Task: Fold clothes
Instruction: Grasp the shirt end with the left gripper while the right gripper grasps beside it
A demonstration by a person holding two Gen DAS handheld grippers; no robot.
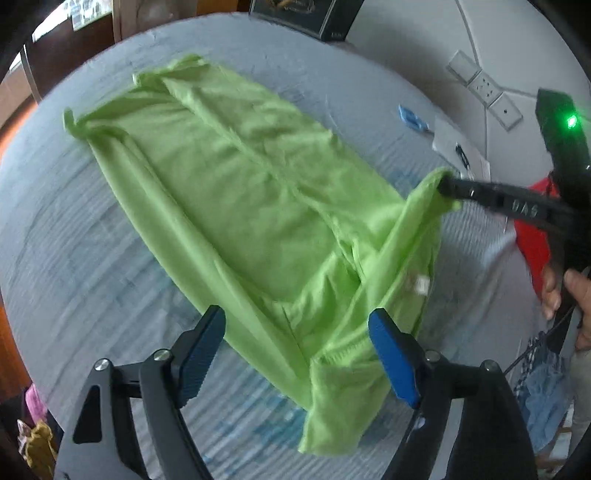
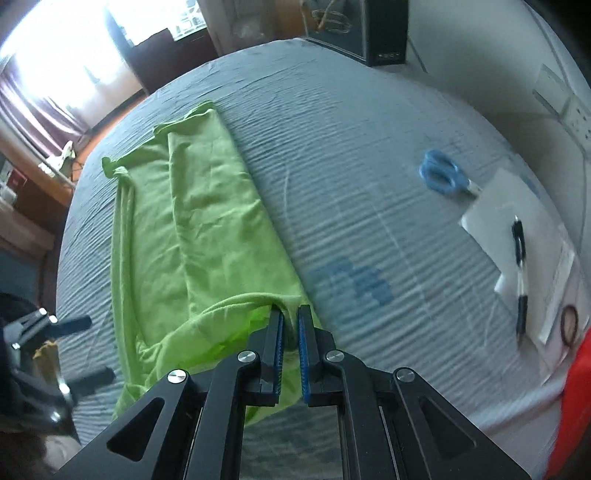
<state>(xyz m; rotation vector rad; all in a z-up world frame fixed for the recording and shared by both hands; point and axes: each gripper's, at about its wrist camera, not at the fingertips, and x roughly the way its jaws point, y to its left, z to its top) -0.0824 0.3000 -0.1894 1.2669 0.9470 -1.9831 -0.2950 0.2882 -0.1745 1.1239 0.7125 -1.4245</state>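
Observation:
A lime-green garment (image 1: 236,192) lies lengthwise on the grey bed sheet (image 1: 92,251), partly folded along its length. My left gripper (image 1: 297,334) hovers open over its near end; the blue pads stand wide apart and do not touch the cloth. My right gripper (image 2: 291,316) is shut on the garment's (image 2: 207,206) near right edge and lifts that corner off the sheet. In the left wrist view, the right gripper (image 1: 448,186) comes in from the right with the green corner pinched at its tip. The left gripper (image 2: 86,349) shows open at the left edge of the right wrist view.
Blue scissors (image 2: 441,177), a white sheet of paper (image 2: 517,218) with a pen (image 2: 520,266) on it and a brown ring (image 2: 570,325) lie on the bed's right side. A black box (image 2: 373,33) stands at the far end. Wall sockets (image 1: 487,90) are on the right.

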